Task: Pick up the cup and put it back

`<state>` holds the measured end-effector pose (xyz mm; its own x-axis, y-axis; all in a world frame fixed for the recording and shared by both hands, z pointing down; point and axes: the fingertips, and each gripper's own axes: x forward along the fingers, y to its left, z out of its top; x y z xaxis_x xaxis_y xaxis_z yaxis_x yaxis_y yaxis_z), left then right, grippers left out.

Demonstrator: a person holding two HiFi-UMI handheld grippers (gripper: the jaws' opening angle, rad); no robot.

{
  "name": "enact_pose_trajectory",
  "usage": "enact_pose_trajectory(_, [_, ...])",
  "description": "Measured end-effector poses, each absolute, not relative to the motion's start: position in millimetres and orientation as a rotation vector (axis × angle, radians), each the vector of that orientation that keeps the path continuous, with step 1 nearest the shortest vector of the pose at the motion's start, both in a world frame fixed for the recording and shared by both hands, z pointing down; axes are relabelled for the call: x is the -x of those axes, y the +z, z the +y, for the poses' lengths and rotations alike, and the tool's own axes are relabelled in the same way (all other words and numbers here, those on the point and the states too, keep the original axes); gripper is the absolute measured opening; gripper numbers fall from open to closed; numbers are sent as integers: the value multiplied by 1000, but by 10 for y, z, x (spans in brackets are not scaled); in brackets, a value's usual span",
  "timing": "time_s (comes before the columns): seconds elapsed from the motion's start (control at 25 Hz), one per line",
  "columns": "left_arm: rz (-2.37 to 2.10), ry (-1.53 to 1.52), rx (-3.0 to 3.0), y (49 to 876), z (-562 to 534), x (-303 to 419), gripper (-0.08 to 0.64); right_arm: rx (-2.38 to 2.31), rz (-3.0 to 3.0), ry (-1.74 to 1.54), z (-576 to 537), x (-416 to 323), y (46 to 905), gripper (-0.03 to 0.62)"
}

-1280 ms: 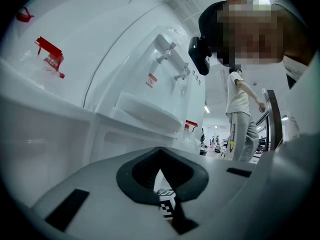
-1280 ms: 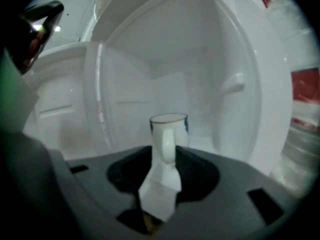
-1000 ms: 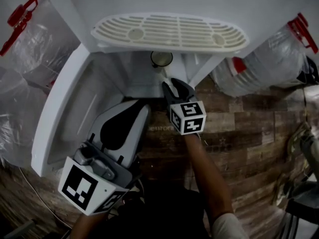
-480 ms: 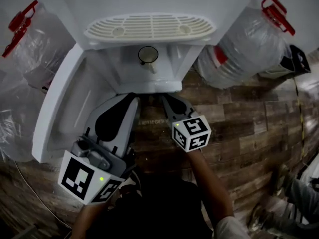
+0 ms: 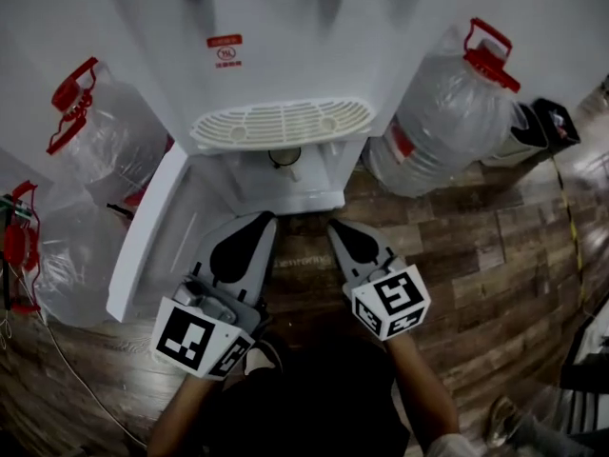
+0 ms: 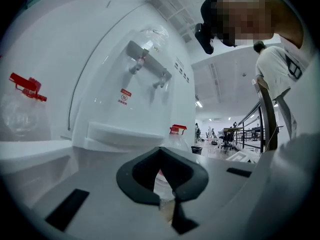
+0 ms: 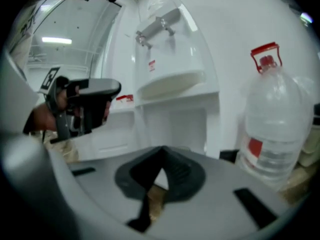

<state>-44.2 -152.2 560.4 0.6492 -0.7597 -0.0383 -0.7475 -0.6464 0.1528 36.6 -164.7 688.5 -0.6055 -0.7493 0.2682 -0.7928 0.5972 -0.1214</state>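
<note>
Water dispenser recess (image 5: 319, 174), cup (image 5: 283, 157) upright, mouth up

Pale grey wedge shells on left gripper (image 5: 257, 221) and right gripper (image 5: 336, 226), black teardrop insets. White cubes (image 5: 202, 339) behind, black square markers (one cube each). White shirt (image 6: 276, 69).
</note>
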Motion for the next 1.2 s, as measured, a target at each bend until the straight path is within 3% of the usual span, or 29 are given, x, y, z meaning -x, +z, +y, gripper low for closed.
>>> enact_pose_trajectory(0.72, [-1183, -143, -2768, 4702, -1566, 312, 6, -1471, -2708, 199, -1379, -399, 5114, 23])
enact_pose_trajectory(1.2, [-1181, -147, -2661, 3179, -1384, 218, 6, -1449, -2708, 279, -1138, -406, 3535, 23])
